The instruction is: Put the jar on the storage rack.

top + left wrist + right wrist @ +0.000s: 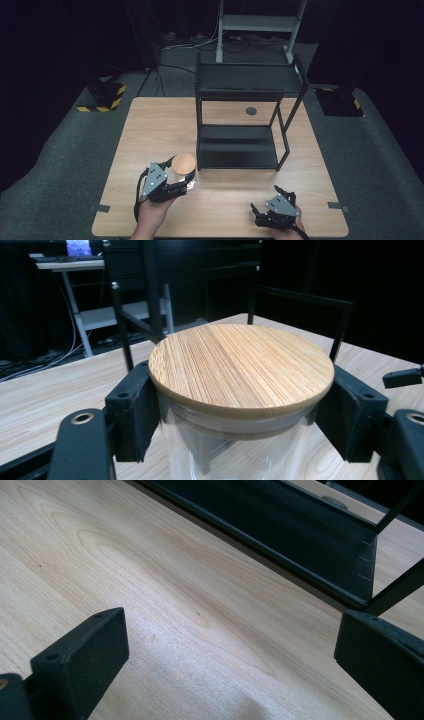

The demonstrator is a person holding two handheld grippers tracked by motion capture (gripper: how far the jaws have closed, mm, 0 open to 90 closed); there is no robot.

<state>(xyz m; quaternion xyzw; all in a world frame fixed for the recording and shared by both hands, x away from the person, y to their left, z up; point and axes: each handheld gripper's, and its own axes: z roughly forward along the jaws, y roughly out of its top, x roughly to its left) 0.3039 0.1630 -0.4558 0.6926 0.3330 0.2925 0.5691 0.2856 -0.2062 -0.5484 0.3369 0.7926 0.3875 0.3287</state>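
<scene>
Shelving sets the landmark in the high view: a black two-tier rack (240,125) stands on the far middle of the wooden table (150,130). Just off the rack's near left corner stands a glass jar (183,167) with a round wooden lid, and the left gripper (181,184) is clamped on it from the near side. The right gripper (262,209) rests close to the table's near edge, in front of the rack's right end, with bare wood between it and the rack. Left of the rack the tabletop lies open to its edge. Grey carpet surrounds the table, the room beyond is dark, and a pale metal stand (260,25) rises behind the rack.

From the left gripper view, both black pads (132,415) press against the jar (240,450) just under its lid (240,367); the rack's uprights (150,285) stand close behind.

From the right gripper view, the jaws stand wide apart over bare wood grain (165,595) with nothing between them, and the rack's lower shelf edge (280,535) crosses ahead.
</scene>
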